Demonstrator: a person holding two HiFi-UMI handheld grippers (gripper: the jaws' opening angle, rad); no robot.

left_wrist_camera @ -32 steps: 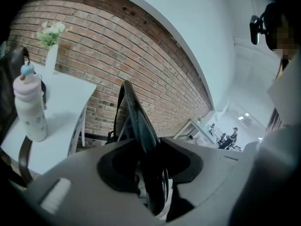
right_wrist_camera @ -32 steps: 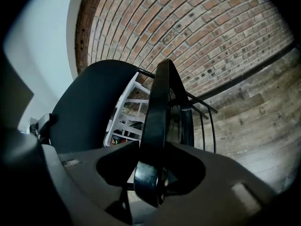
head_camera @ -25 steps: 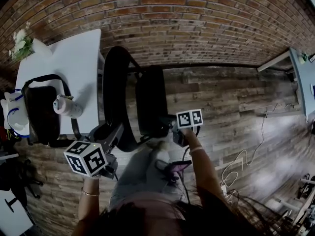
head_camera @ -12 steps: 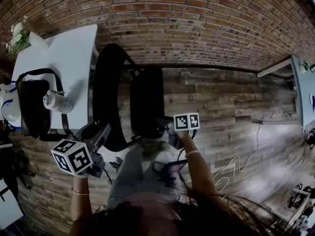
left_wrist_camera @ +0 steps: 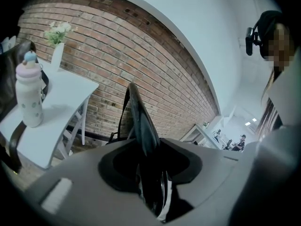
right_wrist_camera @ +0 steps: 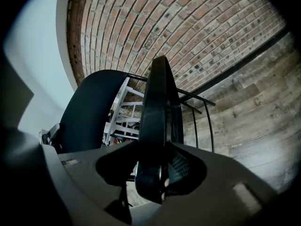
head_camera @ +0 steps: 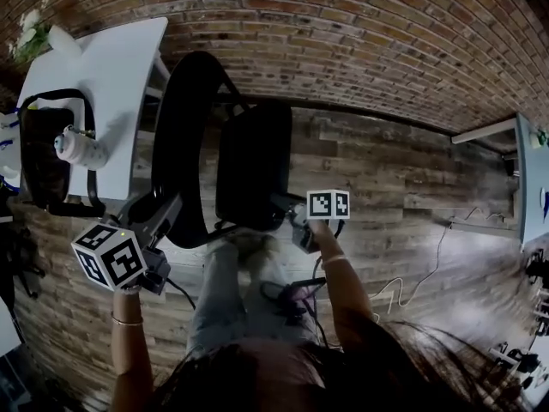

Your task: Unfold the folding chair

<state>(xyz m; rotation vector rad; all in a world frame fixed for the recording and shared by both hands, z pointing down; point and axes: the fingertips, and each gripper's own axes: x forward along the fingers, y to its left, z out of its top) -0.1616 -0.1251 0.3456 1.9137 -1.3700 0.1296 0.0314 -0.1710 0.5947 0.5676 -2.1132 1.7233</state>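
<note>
The black folding chair stands by the brick wall, its curved backrest (head_camera: 183, 136) to the left of its seat (head_camera: 254, 163). My left gripper (head_camera: 170, 210) is shut on the backrest's near edge. In the left gripper view that edge (left_wrist_camera: 140, 121) runs down between the jaws of the left gripper (left_wrist_camera: 151, 175). My right gripper (head_camera: 281, 206) is shut on the seat's near edge. In the right gripper view the seat (right_wrist_camera: 158, 102) stands edge-on in the right gripper (right_wrist_camera: 155, 171), with the backrest (right_wrist_camera: 88, 114) to its left.
A white table (head_camera: 116, 63) at the left carries a black bag (head_camera: 43, 157), a bottle (head_camera: 79, 148) and a vase of flowers (head_camera: 33, 31). A cable (head_camera: 412, 275) trails over the wood floor at the right. The brick wall (head_camera: 360, 41) is behind the chair.
My left gripper has drifted left and nearer with the backrest, and the right has stayed on the seat edge. The gap between backrest and seat looks slightly wider.
</note>
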